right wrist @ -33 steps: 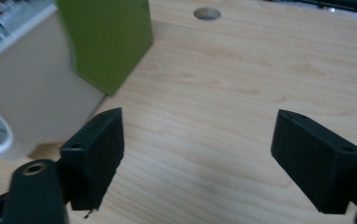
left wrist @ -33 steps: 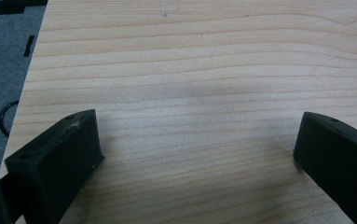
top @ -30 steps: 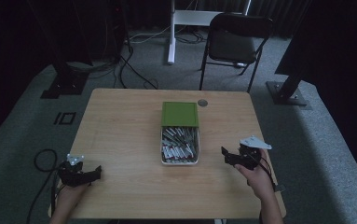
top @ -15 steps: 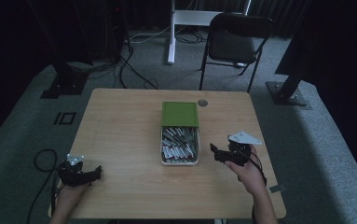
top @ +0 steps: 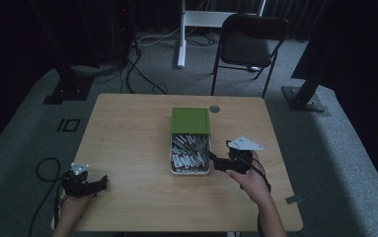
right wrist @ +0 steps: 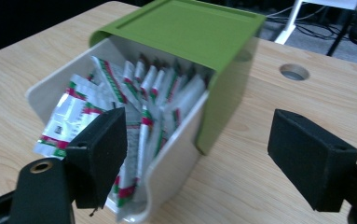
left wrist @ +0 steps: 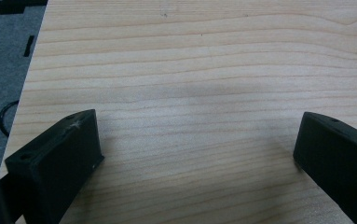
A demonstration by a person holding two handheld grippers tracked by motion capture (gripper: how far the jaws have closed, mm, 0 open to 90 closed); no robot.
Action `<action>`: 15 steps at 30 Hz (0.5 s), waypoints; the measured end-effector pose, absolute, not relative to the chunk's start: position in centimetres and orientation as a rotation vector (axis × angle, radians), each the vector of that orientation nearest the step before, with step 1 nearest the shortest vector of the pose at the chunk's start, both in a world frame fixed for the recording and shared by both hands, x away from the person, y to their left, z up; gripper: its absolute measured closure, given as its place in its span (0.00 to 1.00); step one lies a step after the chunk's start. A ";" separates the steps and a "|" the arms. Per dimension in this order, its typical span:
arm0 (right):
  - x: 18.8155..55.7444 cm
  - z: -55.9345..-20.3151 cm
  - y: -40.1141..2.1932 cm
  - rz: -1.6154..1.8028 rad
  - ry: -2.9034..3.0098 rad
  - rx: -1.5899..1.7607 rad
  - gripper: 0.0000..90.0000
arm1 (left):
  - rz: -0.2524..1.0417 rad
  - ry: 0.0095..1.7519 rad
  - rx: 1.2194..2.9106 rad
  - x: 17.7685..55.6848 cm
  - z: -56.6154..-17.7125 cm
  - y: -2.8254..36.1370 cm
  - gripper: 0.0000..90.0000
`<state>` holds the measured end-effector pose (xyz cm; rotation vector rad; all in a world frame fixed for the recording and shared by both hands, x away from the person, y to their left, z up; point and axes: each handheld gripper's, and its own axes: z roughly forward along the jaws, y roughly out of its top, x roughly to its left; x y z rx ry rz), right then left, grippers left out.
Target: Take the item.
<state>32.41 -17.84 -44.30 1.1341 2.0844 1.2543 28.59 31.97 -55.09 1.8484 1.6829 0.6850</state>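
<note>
Right tool gapes wide and empty at the white box of sachets mid-counter, so dip one jaw inside and pinch a single packet; left tool idles open.

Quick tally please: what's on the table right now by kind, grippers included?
Grippers: 2, left gripper and right gripper, both open
White box: 1
Green lid, slid halfway over the box: 1
Sachets in the box: many, too packed to count
Total besides sachets: 4
</note>
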 end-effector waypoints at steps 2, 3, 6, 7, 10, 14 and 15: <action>32.4 -44.2 -17.3 1.264 2.096 1.116 0.22 | 0.685 1.682 1.849 28.6 -55.1 32.0 0.02; 32.4 -44.2 -17.0 1.270 2.097 1.111 0.22 | 0.685 1.682 1.849 28.6 -55.1 32.0 0.02; 32.4 -44.1 -16.2 1.278 2.114 1.086 0.22 | 0.685 1.682 1.848 28.6 -55.1 32.0 0.02; 32.4 -44.2 -16.0 1.279 2.121 1.072 0.23 | 0.685 1.683 1.848 28.6 -55.1 32.0 0.02; 32.4 -44.3 -15.3 1.283 2.135 1.055 0.25 | 0.685 1.682 1.848 28.6 -55.1 32.0 0.02; 32.2 -44.6 -14.6 1.286 2.152 1.025 0.32 | 0.685 1.682 1.848 28.6 -55.1 32.0 0.02; 32.2 -44.7 -14.5 1.280 2.161 1.015 0.36 | 0.685 1.682 1.849 28.6 -55.1 32.0 0.02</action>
